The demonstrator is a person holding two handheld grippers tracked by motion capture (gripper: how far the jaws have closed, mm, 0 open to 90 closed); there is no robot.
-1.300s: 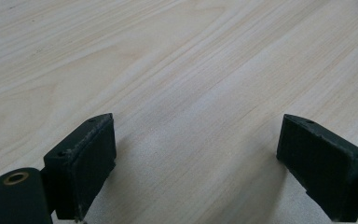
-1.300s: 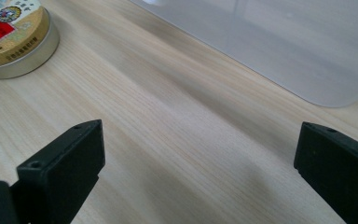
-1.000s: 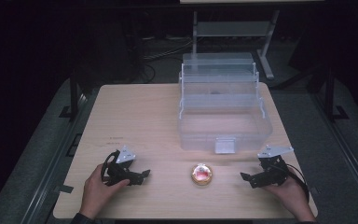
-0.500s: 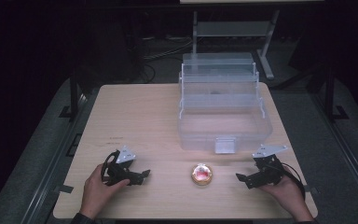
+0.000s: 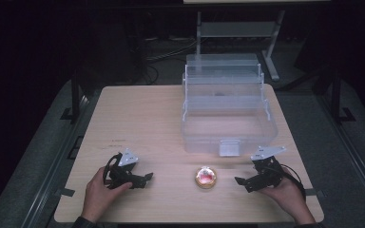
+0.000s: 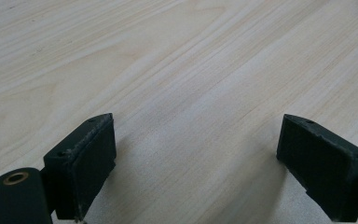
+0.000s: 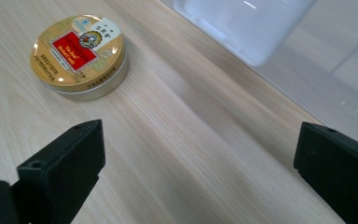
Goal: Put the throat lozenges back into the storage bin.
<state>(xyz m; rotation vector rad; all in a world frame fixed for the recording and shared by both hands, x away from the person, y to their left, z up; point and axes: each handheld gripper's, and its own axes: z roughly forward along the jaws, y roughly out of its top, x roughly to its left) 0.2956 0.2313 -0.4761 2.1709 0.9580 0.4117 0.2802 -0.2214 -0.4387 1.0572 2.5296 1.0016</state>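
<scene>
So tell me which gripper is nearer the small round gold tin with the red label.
Right. The right gripper sits just beside the small round gold tin, open. The left gripper is farther off on the tin's other side.

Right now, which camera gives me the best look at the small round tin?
The right gripper view: the tin lies close, its gold lid and red label sharp. The high view shows it small and glary between the two grippers. The left gripper view looks at bare table.

— Colours on the small round metal tin (image 7: 79, 56)? Gold lid, red rectangular label, white patch at the rim.
— And the pale wooden table (image 5: 147, 118)? Light beige, fine grain streaks. Black jaws; frosted translucent plastic box (image 5: 228, 111).
</scene>
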